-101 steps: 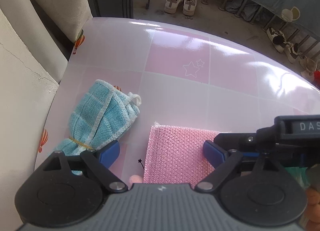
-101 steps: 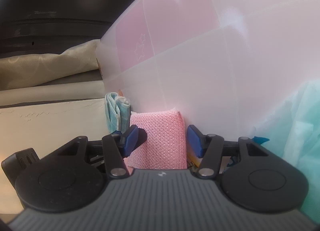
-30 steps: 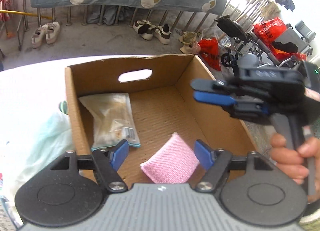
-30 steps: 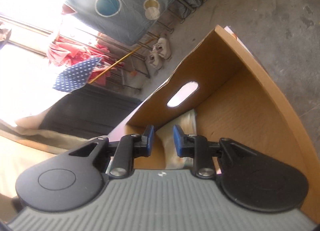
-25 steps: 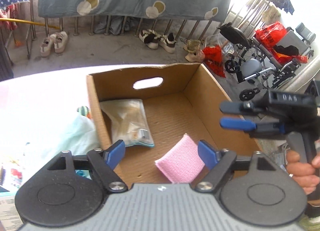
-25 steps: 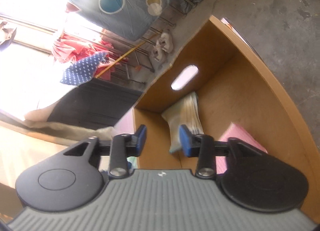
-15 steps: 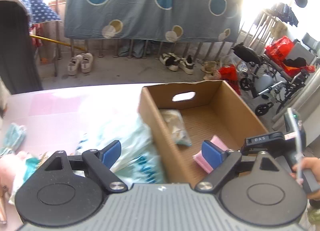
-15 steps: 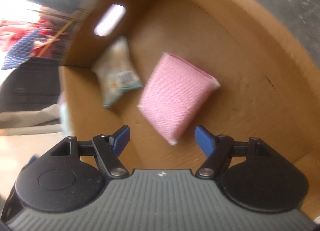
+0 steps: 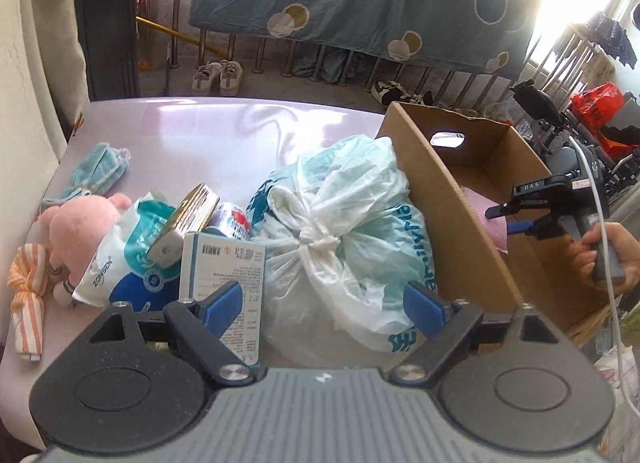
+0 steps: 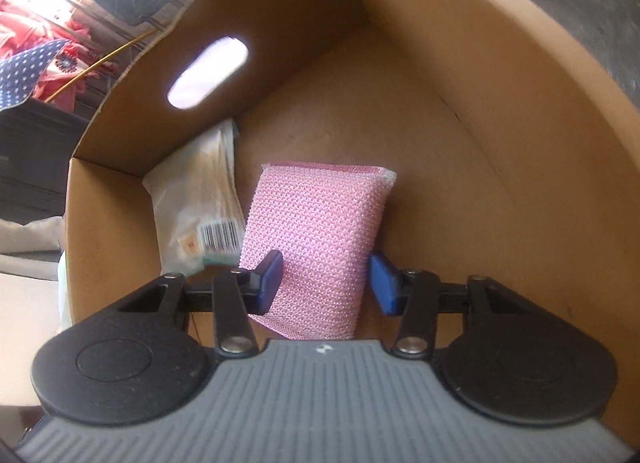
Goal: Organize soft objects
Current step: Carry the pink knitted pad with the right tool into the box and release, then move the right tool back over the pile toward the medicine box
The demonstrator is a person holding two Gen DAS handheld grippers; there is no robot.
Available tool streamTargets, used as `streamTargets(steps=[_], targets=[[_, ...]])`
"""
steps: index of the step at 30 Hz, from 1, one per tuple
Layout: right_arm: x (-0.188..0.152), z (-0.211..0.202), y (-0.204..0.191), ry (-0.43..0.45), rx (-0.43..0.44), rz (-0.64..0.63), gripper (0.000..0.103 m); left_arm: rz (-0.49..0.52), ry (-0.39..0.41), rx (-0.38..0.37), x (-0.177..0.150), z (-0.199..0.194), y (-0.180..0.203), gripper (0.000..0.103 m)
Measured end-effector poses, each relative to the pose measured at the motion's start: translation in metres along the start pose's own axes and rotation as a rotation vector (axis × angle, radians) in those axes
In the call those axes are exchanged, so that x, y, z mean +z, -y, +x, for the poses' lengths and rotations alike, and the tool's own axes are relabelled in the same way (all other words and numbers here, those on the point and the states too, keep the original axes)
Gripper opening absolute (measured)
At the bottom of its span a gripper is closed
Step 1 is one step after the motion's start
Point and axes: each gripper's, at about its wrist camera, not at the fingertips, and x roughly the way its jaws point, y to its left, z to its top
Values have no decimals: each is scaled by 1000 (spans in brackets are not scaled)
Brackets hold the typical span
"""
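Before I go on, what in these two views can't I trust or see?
- Pink mesh sponge: near end hidden by right gripper, whose closing jaws straddle it; contact unclear.
- Cardboard box floor: left view, blocked by its wall.
- Clear packet: label blurred.
- White plastic bag: contents hidden.

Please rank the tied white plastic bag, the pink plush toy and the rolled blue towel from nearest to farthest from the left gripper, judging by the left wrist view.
From the left gripper:
1. Tied white plastic bag, straight ahead, just beyond the fingertips.
2. Pink plush toy, ahead on the left.
3. Rolled blue towel, far left, near the table's edge.
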Motion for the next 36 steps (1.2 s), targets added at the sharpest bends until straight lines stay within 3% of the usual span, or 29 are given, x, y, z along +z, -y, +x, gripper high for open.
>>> streamTargets(steps=[6, 13, 22, 25, 30, 31, 34, 36], targets=[[25, 2, -13, 79, -23, -117, 39, -43, -20, 22, -14, 7, -16, 89], [49, 14, -8, 123, -15, -79, 39, -57, -20, 56, -18, 13, -22, 89], [49, 22, 5, 211, 27, 38, 39, -62, -24, 65, -21, 13, -25, 89], [46, 22, 3, 206, 50, -7, 40, -57, -17, 66, -22, 12, -25, 89], [46, 27, -17, 197, -14, -103, 41, -51, -8, 73, -24, 9, -25, 89], [47, 30, -19, 181, -22, -106, 44, -47, -5, 77, -24, 8, -25, 89], [50, 32, -25, 134, -39, -79, 69, -36, 5, 93, -28, 4, -25, 89], [48, 26, -30, 147, -33, -79, 73, -28, 15, 103, -30, -1, -27, 89]])
